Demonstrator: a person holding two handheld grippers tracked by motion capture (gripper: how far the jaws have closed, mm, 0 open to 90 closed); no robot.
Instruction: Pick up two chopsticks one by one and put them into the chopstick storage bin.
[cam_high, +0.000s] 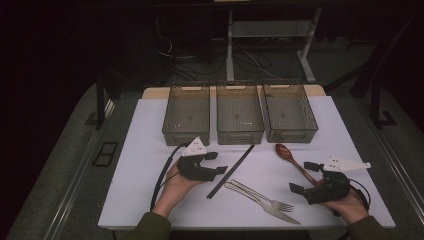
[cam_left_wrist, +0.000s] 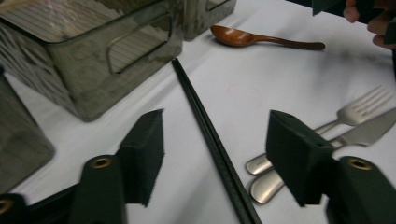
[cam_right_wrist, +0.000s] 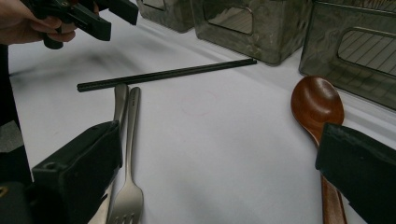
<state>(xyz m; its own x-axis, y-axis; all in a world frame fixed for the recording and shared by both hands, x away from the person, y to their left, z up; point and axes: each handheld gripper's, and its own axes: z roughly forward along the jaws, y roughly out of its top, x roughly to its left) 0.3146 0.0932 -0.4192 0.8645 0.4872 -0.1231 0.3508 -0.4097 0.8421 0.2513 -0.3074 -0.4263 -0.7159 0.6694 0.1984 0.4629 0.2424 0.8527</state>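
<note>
High view looks down on a white table (cam_high: 150, 130) with three clear bins (cam_high: 239, 114) in a row at twelve o'clock; the left gripper (cam_high: 216, 163) at nine o'clock hovers beside black chopsticks (cam_high: 231, 171), its jaws partly open with the chopsticks between them, untouched. Left gripper view puts the chopsticks (cam_left_wrist: 212, 140) between the two pads, clear of both; a fork (cam_high: 260, 195) and knife (cam_high: 265, 206) lie at six o'clock; the right gripper (cam_high: 304, 176) at four o'clock stands wide open over a wooden spoon (cam_high: 295, 161), gripping nothing.
</note>
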